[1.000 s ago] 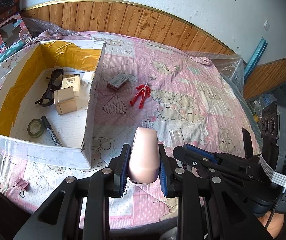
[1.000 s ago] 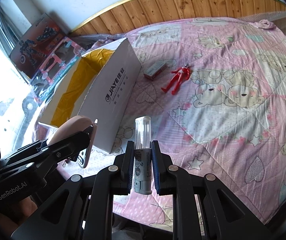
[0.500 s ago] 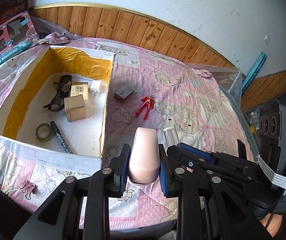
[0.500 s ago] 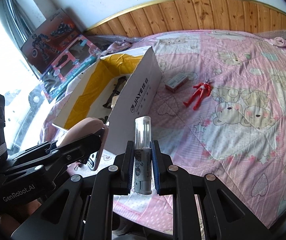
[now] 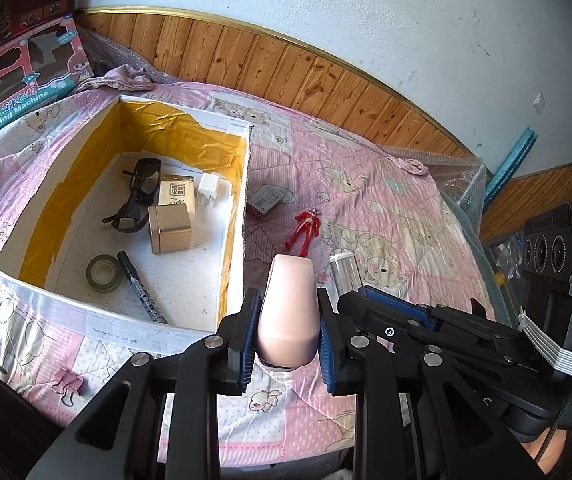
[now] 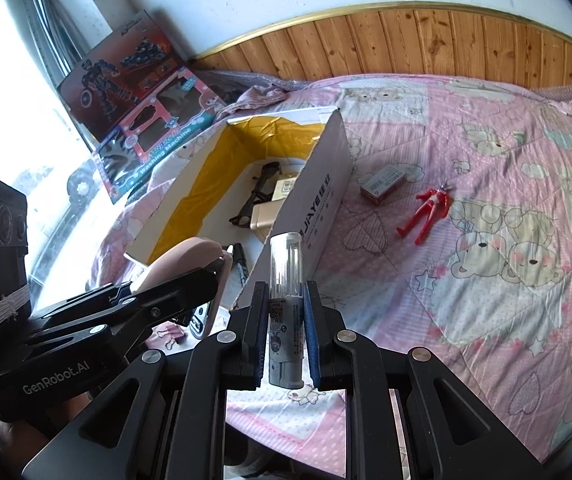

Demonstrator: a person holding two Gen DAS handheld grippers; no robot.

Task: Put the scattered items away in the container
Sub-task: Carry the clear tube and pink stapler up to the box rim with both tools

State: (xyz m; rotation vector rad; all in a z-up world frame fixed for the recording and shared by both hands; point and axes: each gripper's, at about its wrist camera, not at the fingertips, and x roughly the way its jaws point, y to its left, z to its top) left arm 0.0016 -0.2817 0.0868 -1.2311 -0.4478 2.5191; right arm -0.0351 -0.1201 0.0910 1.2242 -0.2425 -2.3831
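Gripping pink mouse-like object [image 5: 287, 312], left gripper [image 5: 286, 336] was closed on its sides, just beside right wall of open cardboard box [image 5: 236, 240]. Right gripper [image 6: 285, 340] was clamped on clear-capped tube [image 6: 284, 300], upright. Red toy figure [image 6: 425, 212] and small packet [image 6: 383, 184] lay on pink quilt [image 6: 485, 280], outside box.

Both grippers are matte black linkages with silver rivets and blue ribbed pads [image 5: 247, 340]. The left gripper [image 6: 222, 276], at nine o'clock in the right wrist view, reads "GenRobot.AI". The right gripper [image 5: 355, 294] carries what looks like a three-lens camera block bound with white bands.
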